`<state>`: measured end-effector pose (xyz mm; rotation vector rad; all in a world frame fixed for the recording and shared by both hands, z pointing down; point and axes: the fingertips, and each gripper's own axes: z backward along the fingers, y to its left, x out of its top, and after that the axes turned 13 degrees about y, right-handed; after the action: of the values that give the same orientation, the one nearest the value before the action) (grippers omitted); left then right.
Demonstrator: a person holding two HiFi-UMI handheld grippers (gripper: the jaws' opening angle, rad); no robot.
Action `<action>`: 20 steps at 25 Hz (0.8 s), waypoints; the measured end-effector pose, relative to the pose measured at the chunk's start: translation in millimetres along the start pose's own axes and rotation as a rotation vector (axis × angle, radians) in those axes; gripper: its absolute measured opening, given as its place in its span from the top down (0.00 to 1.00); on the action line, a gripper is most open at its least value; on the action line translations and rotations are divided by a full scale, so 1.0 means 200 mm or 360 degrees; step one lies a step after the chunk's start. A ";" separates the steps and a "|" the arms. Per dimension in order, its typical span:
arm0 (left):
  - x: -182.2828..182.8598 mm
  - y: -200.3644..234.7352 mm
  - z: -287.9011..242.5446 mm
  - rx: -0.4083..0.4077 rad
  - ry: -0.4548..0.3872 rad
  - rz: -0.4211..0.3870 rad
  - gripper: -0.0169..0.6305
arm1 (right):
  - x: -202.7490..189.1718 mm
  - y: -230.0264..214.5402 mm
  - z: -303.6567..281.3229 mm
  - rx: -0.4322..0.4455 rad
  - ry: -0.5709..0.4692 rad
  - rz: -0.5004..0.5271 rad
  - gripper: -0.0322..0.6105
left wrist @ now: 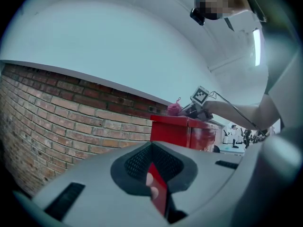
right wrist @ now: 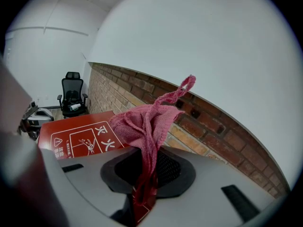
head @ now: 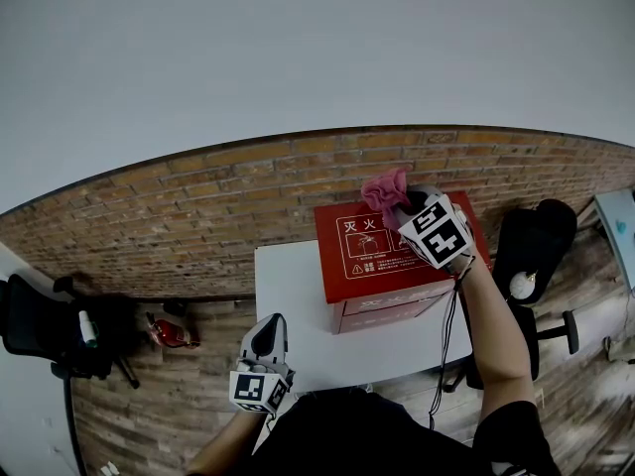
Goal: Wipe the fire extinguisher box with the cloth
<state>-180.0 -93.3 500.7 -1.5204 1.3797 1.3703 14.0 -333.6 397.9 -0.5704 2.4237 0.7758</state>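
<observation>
Closest to the lens in the head view is the left gripper, low in the frame just left of centre, hanging in front of the near edge of the white table. Its own view shows the red jaws pressed together with nothing between them, so it's closed and empty.

Right gripper is up at centre-right of the head view, over the back edge of the fire extinguisher box. In the right gripper view the jaws are clamped on a pink cloth, which bunches up out of them with one twisted strand sticking up toward the top of the frame. From the head view the cloth sits at the upper edge of the box's lid, but I honestly can't tell if it's actually pressing on the surface.

Box is red with white characters and a diagram on top, sitting on the right half of the table, one corner hanging over the right edge. Brick wall runs behind it all. Black office chair at the right edge, just beside the box.
</observation>
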 end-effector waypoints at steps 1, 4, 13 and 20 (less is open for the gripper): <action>0.00 0.00 -0.01 -0.0002 -0.0001 0.0001 0.92 | -0.01 -0.01 0.00 -0.0003 0.0001 -0.0004 0.84; 0.00 -0.02 -0.02 -0.0007 0.0002 0.0000 0.92 | -0.03 -0.04 0.01 -0.0012 0.0005 -0.0013 0.84; 0.00 -0.07 -0.08 -0.0028 0.0016 -0.0005 0.92 | -0.12 -0.13 0.02 -0.0044 0.0025 -0.0031 0.84; 0.00 -0.11 -0.13 -0.0041 0.0018 0.0000 0.92 | -0.19 -0.21 0.03 -0.0069 0.0042 -0.0040 0.84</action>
<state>-152.1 -112.6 503.2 -1.5471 1.3737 1.3865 68.4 -352.6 399.1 -0.6302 2.4243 0.8174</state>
